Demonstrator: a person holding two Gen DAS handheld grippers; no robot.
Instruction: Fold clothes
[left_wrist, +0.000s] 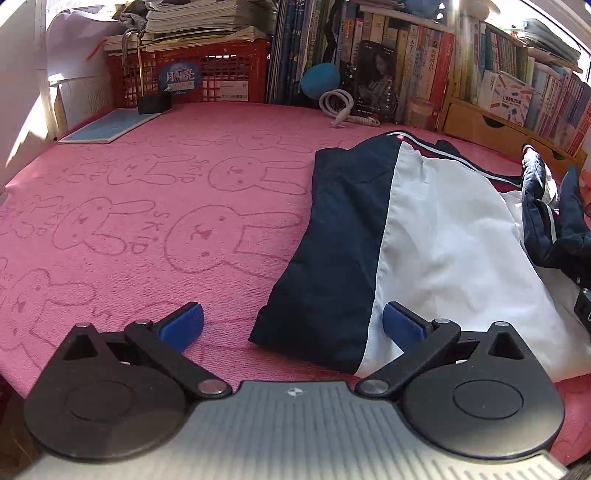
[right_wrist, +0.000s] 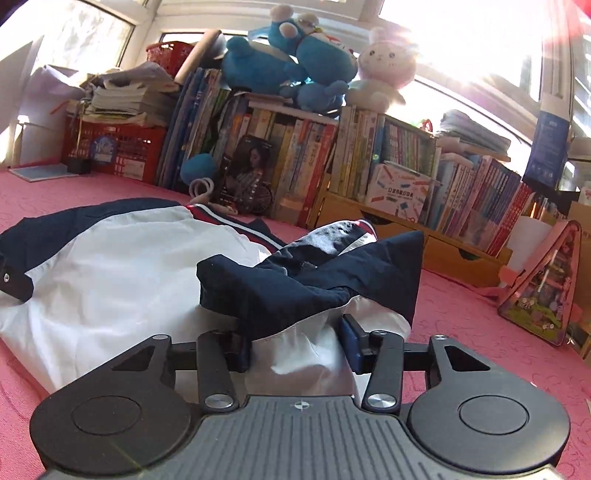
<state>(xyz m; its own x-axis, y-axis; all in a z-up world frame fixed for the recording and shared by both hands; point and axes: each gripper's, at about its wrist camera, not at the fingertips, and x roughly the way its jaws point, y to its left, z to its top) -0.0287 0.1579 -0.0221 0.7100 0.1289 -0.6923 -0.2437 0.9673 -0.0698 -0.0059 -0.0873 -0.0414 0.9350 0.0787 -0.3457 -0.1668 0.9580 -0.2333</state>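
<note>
Left gripper (left_wrist: 291, 326): fingers spread, empty, straddling the jacket (left_wrist: 424, 236) hem at 6 o'clock. Jacket lies on pink blanket (left_wrist: 147, 221). Right gripper (right_wrist: 295, 345): pinching bunched white fabric. Likely light, limp, slippery; grip hem corners.

A round blue sticker (left_wrist: 180, 78) on the front of the red crate (left_wrist: 236, 70), far left, carries white characters that seem to read "月亮". The book spines (left_wrist: 417, 70) along the far shelf bear Chinese titles too small to read, as does the white box (right_wrist: 399, 194).
</note>
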